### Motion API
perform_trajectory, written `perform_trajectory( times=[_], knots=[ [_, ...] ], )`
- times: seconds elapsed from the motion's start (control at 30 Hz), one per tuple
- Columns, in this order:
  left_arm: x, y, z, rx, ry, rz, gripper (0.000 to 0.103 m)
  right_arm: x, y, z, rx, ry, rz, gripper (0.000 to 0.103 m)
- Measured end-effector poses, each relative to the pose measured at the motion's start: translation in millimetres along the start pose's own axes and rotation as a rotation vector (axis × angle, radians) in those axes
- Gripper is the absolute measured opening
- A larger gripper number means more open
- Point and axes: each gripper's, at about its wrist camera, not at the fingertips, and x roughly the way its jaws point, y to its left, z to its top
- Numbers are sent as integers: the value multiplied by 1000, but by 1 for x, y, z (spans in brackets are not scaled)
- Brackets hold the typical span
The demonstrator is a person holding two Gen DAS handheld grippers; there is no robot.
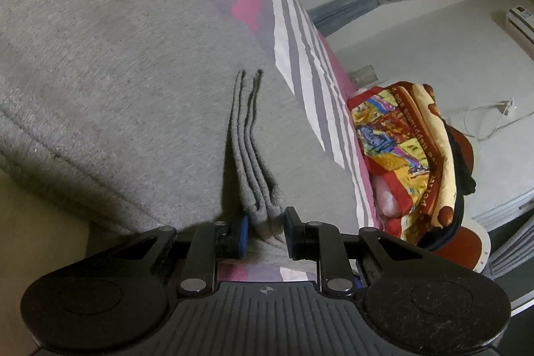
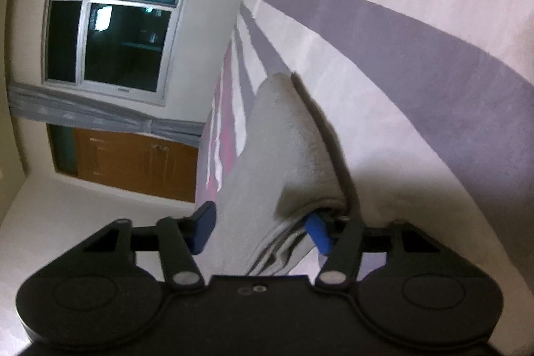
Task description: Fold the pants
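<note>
Pants [image 1: 126, 82]: your left gripper [image 1: 265, 234] pinches stacked edges, your right gripper's [image 2: 263, 231] spread fingers hold nothing, so layers could slip apart.

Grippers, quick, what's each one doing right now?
Left gripper: shut on the grey knit pants.
Right gripper: jaws open, pants fabric between them.

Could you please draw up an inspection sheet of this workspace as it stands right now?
Surface: striped bedsheet in pink, grey and white.
Job's things: grey pants, stacked edges visible.
Clutter: colourful blanket beside the bed.
Grippers: left gripper pinching the folded edges; right gripper open, pants between its fingers.
Cables: white cable against the wall.
Surroundings: dark window, grey curtain, wooden door, air conditioner.
</note>
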Motion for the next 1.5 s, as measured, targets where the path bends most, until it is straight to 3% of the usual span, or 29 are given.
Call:
perform_trajectory(
  times=[0.07,0.1,0.13,0.23,0.33,0.43,0.53,0.63,0.83,0.93,1.0,1.07,1.2,1.33,1.5],
  knots=[
    [1,-1,-1,3,-5,5,22,3,-2,0,5,-16,-18,41],
    [0,-2,-1,6,-12,3,21,4,-2,1,-1,-23,-37,31],
    [-2,-5,-1,17,-20,-12,20,4,0,3,-21,-29,-59,9],
    [-9,-19,-5,78,-40,-44,20,-6,17,5,-126,-62,-58,9],
    [0,-17,-9,100,-5,19,20,-19,29,1,-220,-91,-58,8],
    [7,-5,-10,58,-19,16,20,-7,5,1,-189,-34,-186,8],
    [3,-9,-12,86,-21,26,20,-10,-8,2,-129,-37,-144,7],
    [-11,-15,-12,124,-31,57,23,-15,3,0,-165,-12,-150,17],
    [-26,-49,11,285,-102,164,24,-43,50,-9,-465,-51,-198,26],
    [1,-59,19,317,-59,189,25,-20,65,-6,-570,-31,-243,25],
    [19,-58,21,342,-41,256,26,7,68,-6,-649,26,-348,22],
    [21,-59,28,338,-58,255,26,26,68,-6,-703,70,-412,19],
    [34,-57,49,355,-52,290,31,39,83,1,-793,71,-433,21],
    [60,-64,72,374,-40,303,32,79,93,14,-857,123,-513,20],
    [84,-67,101,386,-34,320,39,113,99,41,-871,111,-532,20]
  ],
)
